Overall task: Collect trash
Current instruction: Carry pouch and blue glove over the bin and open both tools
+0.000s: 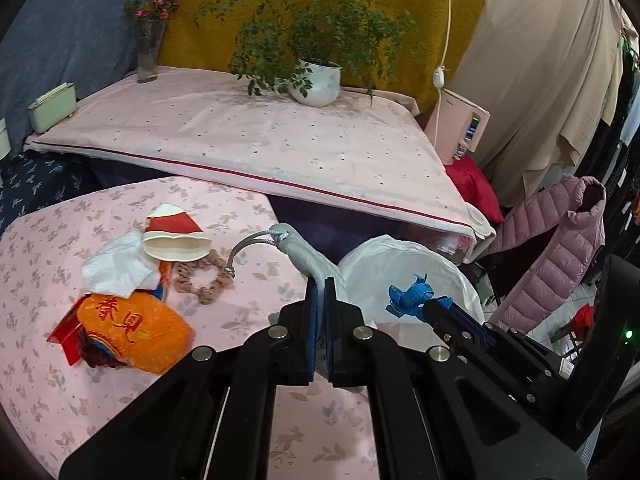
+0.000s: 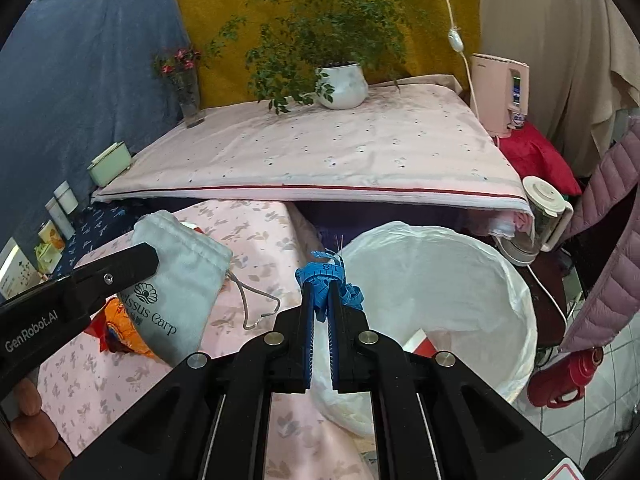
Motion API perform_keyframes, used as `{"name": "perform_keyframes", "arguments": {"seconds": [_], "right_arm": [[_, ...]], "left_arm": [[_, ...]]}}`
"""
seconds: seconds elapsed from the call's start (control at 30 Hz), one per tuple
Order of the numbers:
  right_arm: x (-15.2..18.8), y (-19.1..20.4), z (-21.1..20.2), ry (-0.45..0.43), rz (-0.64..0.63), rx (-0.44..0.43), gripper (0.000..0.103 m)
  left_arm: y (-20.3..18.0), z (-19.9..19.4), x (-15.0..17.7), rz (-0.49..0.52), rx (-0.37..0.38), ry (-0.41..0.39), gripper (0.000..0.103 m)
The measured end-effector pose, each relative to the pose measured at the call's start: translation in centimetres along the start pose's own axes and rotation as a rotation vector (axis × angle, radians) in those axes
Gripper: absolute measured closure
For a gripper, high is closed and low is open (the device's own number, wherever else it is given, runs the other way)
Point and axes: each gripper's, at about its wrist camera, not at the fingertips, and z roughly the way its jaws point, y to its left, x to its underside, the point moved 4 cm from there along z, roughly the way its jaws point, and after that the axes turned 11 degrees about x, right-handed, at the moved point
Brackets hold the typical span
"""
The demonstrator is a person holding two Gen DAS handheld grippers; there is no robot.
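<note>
Both grippers are loaded: the left gripper (image 1: 320,284) is clenched on a grey drawstring pouch (image 2: 180,280), and the right gripper (image 2: 320,280) pinches a blue tape measure (image 2: 326,274) at the lined bin's (image 2: 520,280) nine o'clock rim. A red-edged scrap (image 2: 420,344) already lies inside. Judging by the table (image 1: 60,380), much remains: a tissue (image 1: 116,264), an orange packet (image 1: 132,332) and a paper cup (image 1: 176,234) wait at the pouch's nine o'clock.

At your twelve o'clock a mustard wall hanging (image 2: 320,8) backs the pink-clothed table (image 2: 320,152); blue cloth (image 2: 80,80) hangs at ten, beige drape (image 2: 560,40) at two, tiled floor (image 2: 600,400) at four.
</note>
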Motion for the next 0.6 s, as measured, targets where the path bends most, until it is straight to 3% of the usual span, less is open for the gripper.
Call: {"name": "perform_keyframes", "arguments": {"seconds": [0.47,0.5,0.53,0.6], "right_arm": [[1.2,-7.1,1.7,0.035,0.070,0.078,0.097],[1.2,-7.4,1.8,0.036,0.073,0.082,0.097],[1.2,-7.5,2.0,0.037,0.074,0.086,0.097],[1.2,-7.8,2.0,0.034,0.080,0.098,0.094]], "left_arm": [[-5.4,5.6,0.5,0.027,0.098,0.074,0.098],[-5.5,5.9,0.5,0.023,0.099,0.074,0.093],[-5.5,6.1,0.5,0.017,0.098,0.077,0.076],[-5.4,6.2,0.5,-0.004,0.079,0.067,0.052]]}}
